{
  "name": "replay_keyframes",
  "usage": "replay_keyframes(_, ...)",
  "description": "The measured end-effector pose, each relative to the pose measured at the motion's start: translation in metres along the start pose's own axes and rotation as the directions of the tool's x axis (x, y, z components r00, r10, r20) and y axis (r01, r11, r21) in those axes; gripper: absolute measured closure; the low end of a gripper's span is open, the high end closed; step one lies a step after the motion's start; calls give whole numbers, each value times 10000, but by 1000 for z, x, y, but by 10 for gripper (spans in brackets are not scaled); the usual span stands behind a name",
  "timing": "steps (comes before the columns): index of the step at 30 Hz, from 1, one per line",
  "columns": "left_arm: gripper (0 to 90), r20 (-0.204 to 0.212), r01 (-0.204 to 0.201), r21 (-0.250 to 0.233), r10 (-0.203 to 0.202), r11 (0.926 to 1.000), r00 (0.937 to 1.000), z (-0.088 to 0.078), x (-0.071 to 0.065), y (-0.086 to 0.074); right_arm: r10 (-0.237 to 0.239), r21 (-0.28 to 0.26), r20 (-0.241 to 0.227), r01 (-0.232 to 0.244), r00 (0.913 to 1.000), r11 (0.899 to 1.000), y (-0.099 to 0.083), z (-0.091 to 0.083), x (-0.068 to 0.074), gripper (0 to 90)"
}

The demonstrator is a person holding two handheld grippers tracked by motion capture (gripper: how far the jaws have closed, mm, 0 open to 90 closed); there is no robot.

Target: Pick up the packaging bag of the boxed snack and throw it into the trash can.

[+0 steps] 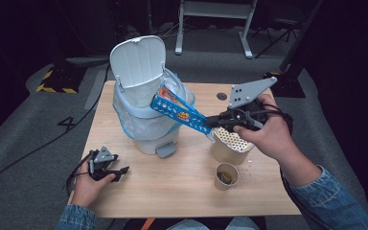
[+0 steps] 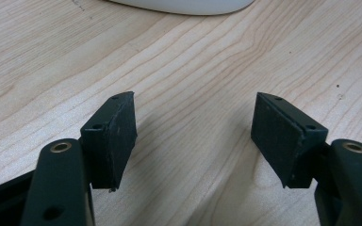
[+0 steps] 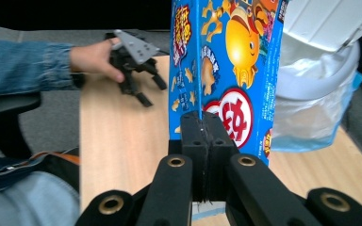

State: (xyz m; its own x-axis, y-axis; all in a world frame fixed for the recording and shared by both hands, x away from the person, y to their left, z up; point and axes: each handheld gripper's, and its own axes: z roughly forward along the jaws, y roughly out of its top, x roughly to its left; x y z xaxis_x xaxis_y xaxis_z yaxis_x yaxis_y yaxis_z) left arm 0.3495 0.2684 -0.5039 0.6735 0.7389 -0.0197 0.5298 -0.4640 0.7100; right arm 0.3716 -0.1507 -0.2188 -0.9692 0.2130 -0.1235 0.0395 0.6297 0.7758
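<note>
snack box (image 1: 179,112) over the bin (image 1: 146,112) rim, two cups (image 1: 229,158) right of the bin, on the table (image 1: 182,191)

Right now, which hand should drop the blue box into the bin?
Right. The right gripper is shut on the blue snack box, its far end over the open bin. The left gripper, jaws open, rests on the table.

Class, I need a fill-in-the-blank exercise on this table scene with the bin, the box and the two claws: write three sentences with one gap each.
1. The right claw is shut on a flattened ____ snack box.
2. The lid of the white pedal bin stands ____.
3. The left claw, resting over the wooden table, has its jaws ____.

Missing words: blue; open; open
</note>
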Motion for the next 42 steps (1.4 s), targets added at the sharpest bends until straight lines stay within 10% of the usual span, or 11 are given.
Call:
replay_keyframes(27,321,-121,10,16,-10,10000,9999,-3,-3,-2,-153,1523,1782,-122,9839,9883,51,66,-20,820)
replay_keyframes(42,321,-132,27,-3,-27,10000,9999,-3,-4,-3,-409,95,3197,400,9466,9992,59,75,-25,511)
